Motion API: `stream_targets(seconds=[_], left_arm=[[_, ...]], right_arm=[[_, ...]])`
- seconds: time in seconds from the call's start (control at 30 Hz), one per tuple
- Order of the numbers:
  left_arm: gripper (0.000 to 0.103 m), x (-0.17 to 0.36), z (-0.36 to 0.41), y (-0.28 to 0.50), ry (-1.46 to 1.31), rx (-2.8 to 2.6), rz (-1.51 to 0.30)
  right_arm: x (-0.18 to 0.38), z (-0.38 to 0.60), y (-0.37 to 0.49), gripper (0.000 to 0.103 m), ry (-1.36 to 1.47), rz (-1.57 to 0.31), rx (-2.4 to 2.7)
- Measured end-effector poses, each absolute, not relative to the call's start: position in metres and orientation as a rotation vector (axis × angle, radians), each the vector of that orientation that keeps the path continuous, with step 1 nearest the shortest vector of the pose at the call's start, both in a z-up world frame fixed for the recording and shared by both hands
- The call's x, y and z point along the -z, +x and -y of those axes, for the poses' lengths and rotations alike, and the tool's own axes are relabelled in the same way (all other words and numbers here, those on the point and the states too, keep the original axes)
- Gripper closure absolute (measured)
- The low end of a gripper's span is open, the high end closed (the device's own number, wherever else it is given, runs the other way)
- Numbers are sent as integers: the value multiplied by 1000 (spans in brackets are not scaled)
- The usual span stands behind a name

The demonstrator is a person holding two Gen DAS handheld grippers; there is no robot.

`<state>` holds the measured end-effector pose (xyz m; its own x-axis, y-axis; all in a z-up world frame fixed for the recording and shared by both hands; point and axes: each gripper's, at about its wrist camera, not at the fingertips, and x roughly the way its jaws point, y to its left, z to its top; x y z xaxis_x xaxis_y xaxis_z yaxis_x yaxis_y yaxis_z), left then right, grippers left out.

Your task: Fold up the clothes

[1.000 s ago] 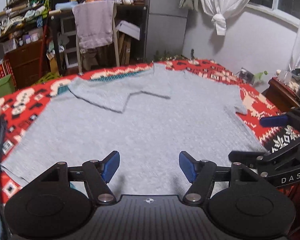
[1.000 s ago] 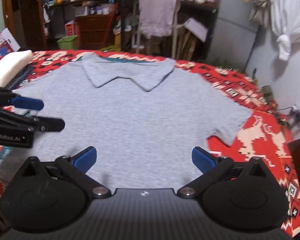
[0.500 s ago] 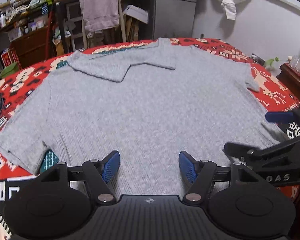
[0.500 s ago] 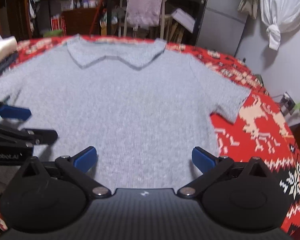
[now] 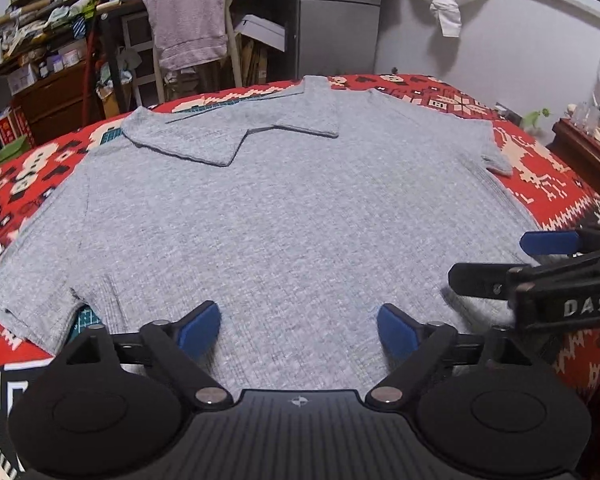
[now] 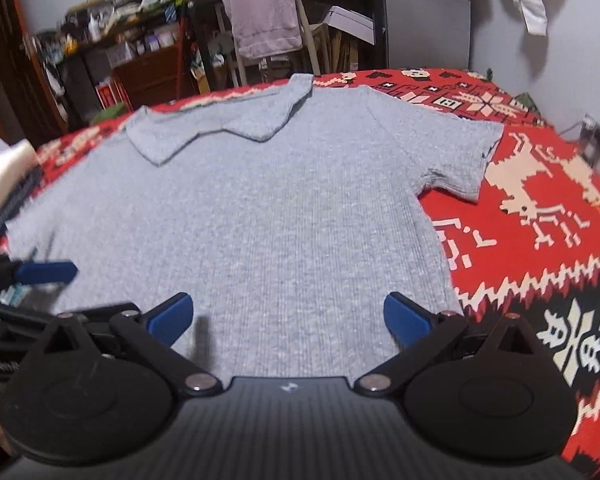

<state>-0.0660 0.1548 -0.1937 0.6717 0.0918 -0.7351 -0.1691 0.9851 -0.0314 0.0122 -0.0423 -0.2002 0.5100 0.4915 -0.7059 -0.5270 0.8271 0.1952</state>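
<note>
both tools released: left tool, right tool over shirt near hem. risk: pinching only the top layer, or uneven grabs skewing the fold.

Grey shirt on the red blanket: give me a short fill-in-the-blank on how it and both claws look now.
1. The grey shirt lies spread ____ on the red patterned blanket.
2. Both the left claw and the right claw are ____, holding nothing.
3. The shirt's ____ lies at the far end from the claws.
4. A towel hangs over a ____ behind the blanket.

Missing words: flat; open; collar; chair
</note>
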Motion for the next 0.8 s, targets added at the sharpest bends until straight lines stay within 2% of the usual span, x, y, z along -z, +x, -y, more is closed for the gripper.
stream_targets(seconds=[0.17, 0.4, 0.63, 0.8], left_arm=[[0, 197, -148, -65, -92, -156, -824], [0, 196, -148, -63, -82, -156, -840], [0, 195, -149, -59, -71, -132, -857], [0, 193, -153, -58, -115, -127, -852]], right_arm=[[196, 51, 25, 0, 42, -882, -633], [191, 44, 36, 0, 12, -969, -608], [159, 37, 24, 0, -100, -857, -541], [171, 37, 20, 0, -222, -896, -488]])
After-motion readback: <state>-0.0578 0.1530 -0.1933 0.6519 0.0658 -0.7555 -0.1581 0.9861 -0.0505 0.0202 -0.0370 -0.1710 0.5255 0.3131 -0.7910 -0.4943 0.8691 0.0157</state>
